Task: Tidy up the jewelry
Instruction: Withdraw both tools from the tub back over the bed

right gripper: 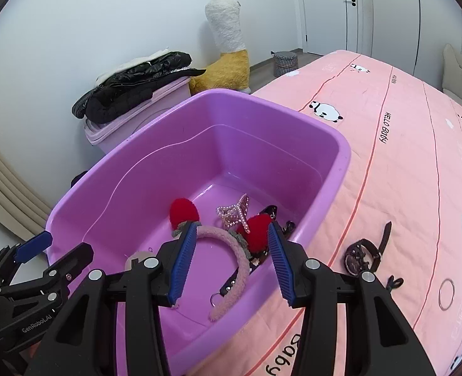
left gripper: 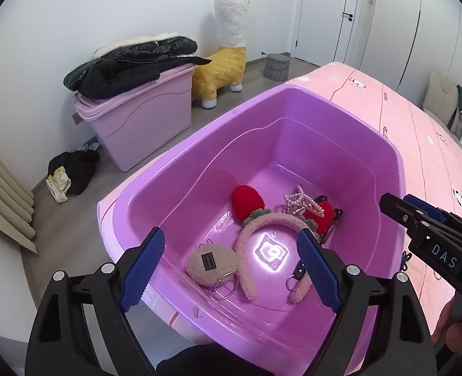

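Note:
A purple plastic tub (left gripper: 340, 109) (right gripper: 325, 131) sits on a pink bed. In it lie a pink fuzzy headband with red strawberry ears (left gripper: 246, 200) (right gripper: 231, 238), a pearl tiara (left gripper: 300, 202) (right gripper: 234, 211), a beige plush keychain (left gripper: 212, 263) and a black strap (right gripper: 231, 282). My left gripper (left gripper: 231, 269) is open and empty above the tub's near side. My right gripper (right gripper: 231, 266) is open and empty over the tub's near right rim. A dark wristwatch (right gripper: 365, 250) and a thin ring bangle (right gripper: 447, 294) lie on the bedspread right of the tub.
The pink bedspread (right gripper: 403, 156) stretches right and far. On the floor to the left stand a lidded pink storage bin (left gripper: 137, 119) with black jackets on top, a yellow alpaca toy (left gripper: 224, 62) and a checked stool (left gripper: 276, 67). Dark clothes (left gripper: 71, 169) lie on the floor.

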### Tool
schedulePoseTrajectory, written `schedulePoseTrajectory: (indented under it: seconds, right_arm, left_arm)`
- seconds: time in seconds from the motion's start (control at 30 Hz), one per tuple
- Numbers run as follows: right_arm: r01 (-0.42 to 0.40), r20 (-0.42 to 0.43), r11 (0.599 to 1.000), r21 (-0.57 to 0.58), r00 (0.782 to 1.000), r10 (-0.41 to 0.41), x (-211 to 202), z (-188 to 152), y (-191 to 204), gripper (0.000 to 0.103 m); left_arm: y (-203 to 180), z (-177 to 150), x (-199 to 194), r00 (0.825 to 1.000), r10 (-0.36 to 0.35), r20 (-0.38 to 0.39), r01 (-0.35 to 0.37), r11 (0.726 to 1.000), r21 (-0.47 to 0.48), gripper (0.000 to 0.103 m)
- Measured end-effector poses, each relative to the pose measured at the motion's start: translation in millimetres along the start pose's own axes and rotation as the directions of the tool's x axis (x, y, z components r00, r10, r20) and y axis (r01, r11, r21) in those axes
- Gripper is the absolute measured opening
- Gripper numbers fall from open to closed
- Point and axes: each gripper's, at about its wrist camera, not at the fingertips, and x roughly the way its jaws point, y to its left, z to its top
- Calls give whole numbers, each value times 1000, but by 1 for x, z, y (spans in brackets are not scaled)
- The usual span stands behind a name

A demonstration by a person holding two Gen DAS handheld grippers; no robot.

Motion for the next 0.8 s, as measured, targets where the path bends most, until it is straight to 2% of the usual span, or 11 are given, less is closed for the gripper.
schedulePoseTrajectory:
  seconds: [0.47,0.5,0.8]
  right_arm:
    - [7,52,997,79,999,-11,-58,-42,-30,48]
    - [12,59,996,85,998,-17,-64,-47,-34,50]
    - [62,81,985,160,994,-76,-105,-86,-70,50]
  left_arm:
    - [-34,-13,-44,998,-36,55,32,997,73,85]
    - [-38,-15,-47,998,-42,56,38,996,81,85]
    - [-81,-36,-64,992,-120,42,112,981,159,85]
